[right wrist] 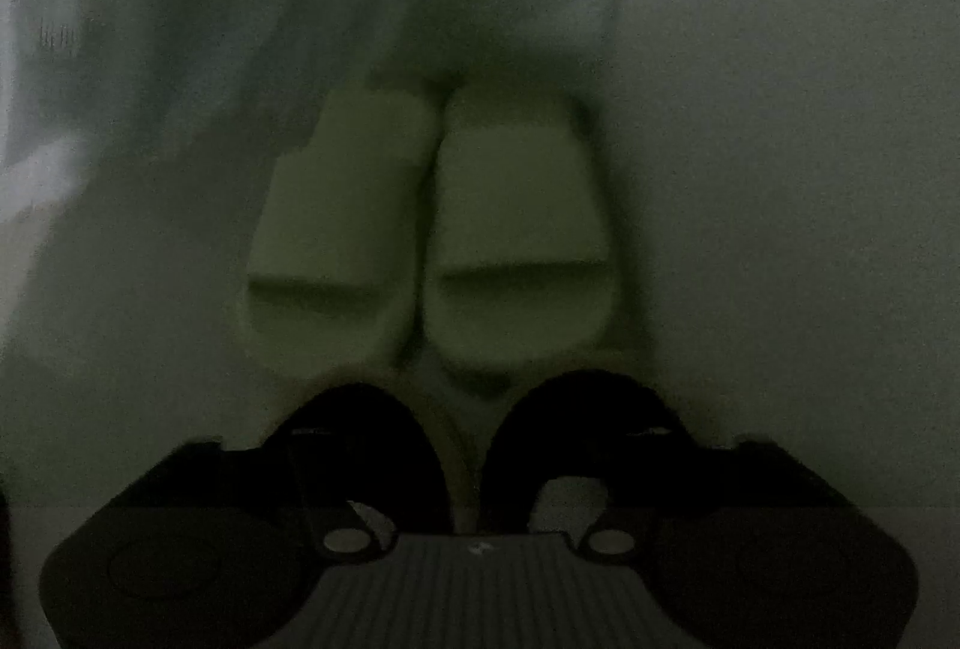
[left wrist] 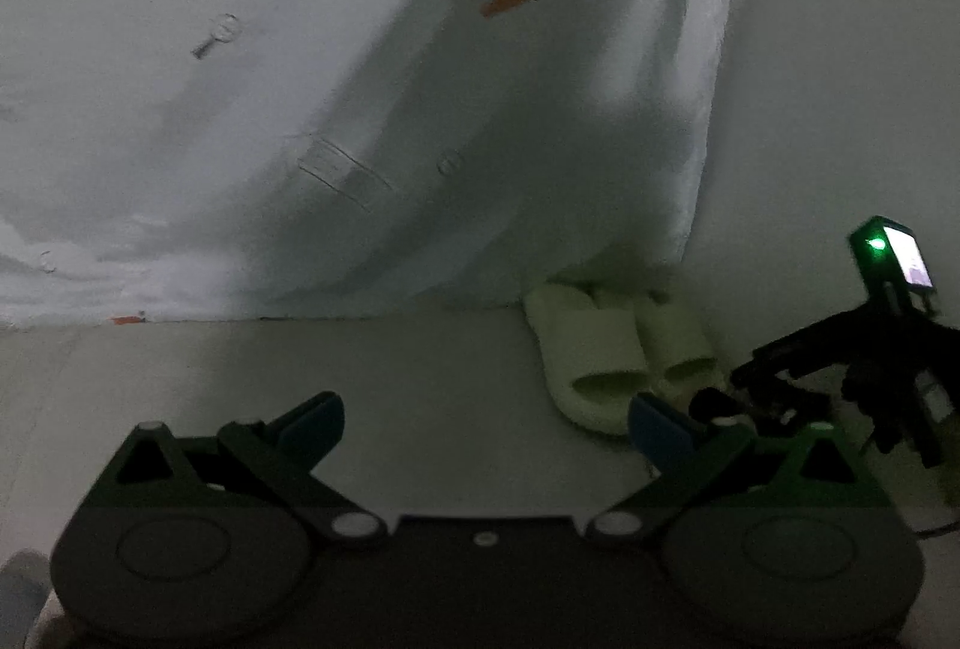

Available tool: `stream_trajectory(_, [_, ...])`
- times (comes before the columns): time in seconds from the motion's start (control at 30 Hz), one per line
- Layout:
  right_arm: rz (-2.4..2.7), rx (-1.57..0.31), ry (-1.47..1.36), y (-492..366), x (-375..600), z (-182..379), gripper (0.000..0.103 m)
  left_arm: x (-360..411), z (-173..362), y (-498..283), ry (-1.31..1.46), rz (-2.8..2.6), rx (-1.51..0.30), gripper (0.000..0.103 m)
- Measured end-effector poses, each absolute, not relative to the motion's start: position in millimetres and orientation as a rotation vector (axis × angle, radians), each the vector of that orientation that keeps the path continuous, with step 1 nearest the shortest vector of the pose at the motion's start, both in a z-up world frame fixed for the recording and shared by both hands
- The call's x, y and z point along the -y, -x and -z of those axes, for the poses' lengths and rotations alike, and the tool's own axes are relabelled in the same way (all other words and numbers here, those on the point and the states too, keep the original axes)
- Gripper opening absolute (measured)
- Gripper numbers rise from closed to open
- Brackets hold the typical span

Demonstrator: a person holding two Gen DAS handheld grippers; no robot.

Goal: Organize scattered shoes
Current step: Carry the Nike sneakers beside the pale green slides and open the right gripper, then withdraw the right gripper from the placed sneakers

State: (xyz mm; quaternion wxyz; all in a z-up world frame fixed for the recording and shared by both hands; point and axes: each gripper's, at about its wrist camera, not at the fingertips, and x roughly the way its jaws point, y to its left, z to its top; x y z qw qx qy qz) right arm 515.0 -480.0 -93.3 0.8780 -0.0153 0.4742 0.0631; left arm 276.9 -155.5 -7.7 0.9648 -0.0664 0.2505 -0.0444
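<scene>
Two pale green slides [right wrist: 342, 229] [right wrist: 516, 229] lie side by side on the floor, toes toward a hanging cloth. In the dim right wrist view a pair of black shoes [right wrist: 366, 445] [right wrist: 576, 433] sits just in front of them, between the fingers of my right gripper [right wrist: 477, 433]. Its jaws stand wide beside the pair's outer edges. The left wrist view shows the green slides [left wrist: 624, 349] at right and my right gripper [left wrist: 780, 379] over a black shoe's tip [left wrist: 714, 403]. My left gripper [left wrist: 486, 427] is open over bare floor with nothing between its fingers.
A white cloth with a carrot print [left wrist: 360, 108] hangs down to the floor behind the slides. A plain wall [left wrist: 840, 48] rises at the right. Pale floor [left wrist: 390, 367] stretches to the left of the shoes. The scene is very dark.
</scene>
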Motion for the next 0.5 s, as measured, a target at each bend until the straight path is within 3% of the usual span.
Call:
stream_trajectory(0.07, [-0.103, -0.933, 0.027, -499.7, 479.2, 79.8, 0.088, 155.2, 5.1, -262.3, 0.150, 0.079, -0.494, 0.102])
stream_trajectory(0.17, [-0.101, -0.676, 0.115, -428.4, 449.5, 73.9, 0.101, 155.1, 1.7, -225.5, 0.171, 0.055, -0.474, 0.102])
stream_trajectory(0.3, [-0.091, -0.575, 0.319, -346.7, 403.9, 123.6, 0.101, 153.6, 3.0, -188.1, 0.193, 0.047, -0.472, 0.102])
stream_trajectory(0.5, [-0.123, -0.630, 0.552, -290.3, 377.0, 194.1, 0.101, 159.3, 7.0, -151.9, 0.175, 0.051, -0.476, 0.102])
